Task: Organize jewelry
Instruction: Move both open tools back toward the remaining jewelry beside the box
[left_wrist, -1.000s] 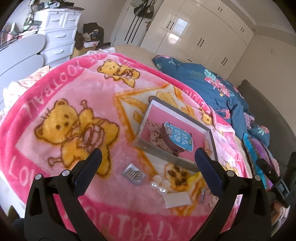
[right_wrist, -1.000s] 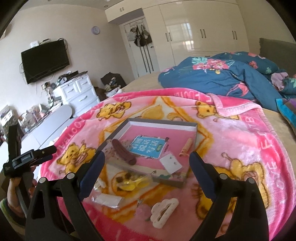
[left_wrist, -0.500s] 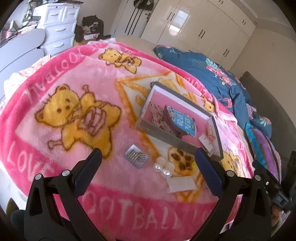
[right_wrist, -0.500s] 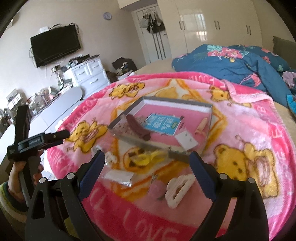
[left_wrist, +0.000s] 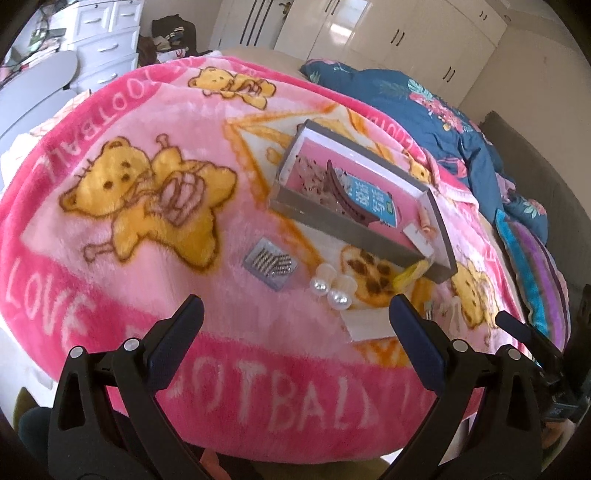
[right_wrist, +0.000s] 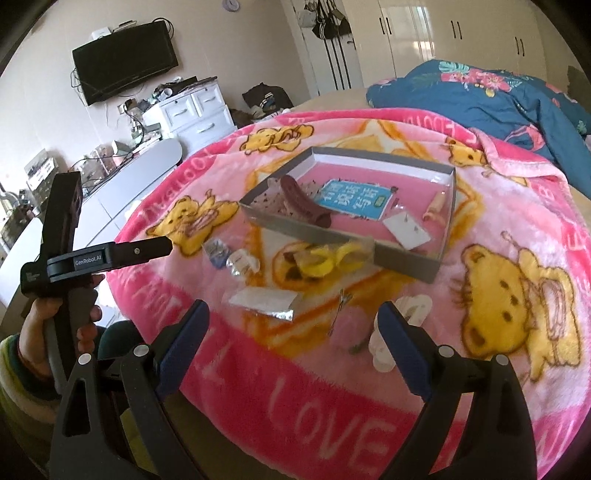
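A grey shallow box (left_wrist: 325, 218) (right_wrist: 321, 232) lies on the pink bear blanket, holding a brown hair claw (left_wrist: 347, 199) (right_wrist: 304, 203), a blue card (right_wrist: 354, 199) and a white earring card (right_wrist: 406, 230). Loose on the blanket in front of it are a silver packet of pins (left_wrist: 269, 264), two pearl earrings (left_wrist: 330, 291), a white packet (right_wrist: 264, 299), a yellow hair tie (right_wrist: 332, 258) and a white hair claw (right_wrist: 402, 325). My left gripper (left_wrist: 295, 317) hovers open before the pearls. My right gripper (right_wrist: 291, 321) hovers open above the white packet. Both are empty.
The pink blanket (left_wrist: 129, 110) covers a bed whose front edge curves down just before both grippers. A blue floral duvet (right_wrist: 480, 92) is piled at the back right. White drawers (right_wrist: 192, 107) and a wall TV (right_wrist: 125, 59) stand to the left. A hand (right_wrist: 44, 317) holds the left gripper.
Both grippers have drawn back and lower toward the blanket's front edge, so the box and loose items sit farther ahead. Both stay open; nothing was picked up.
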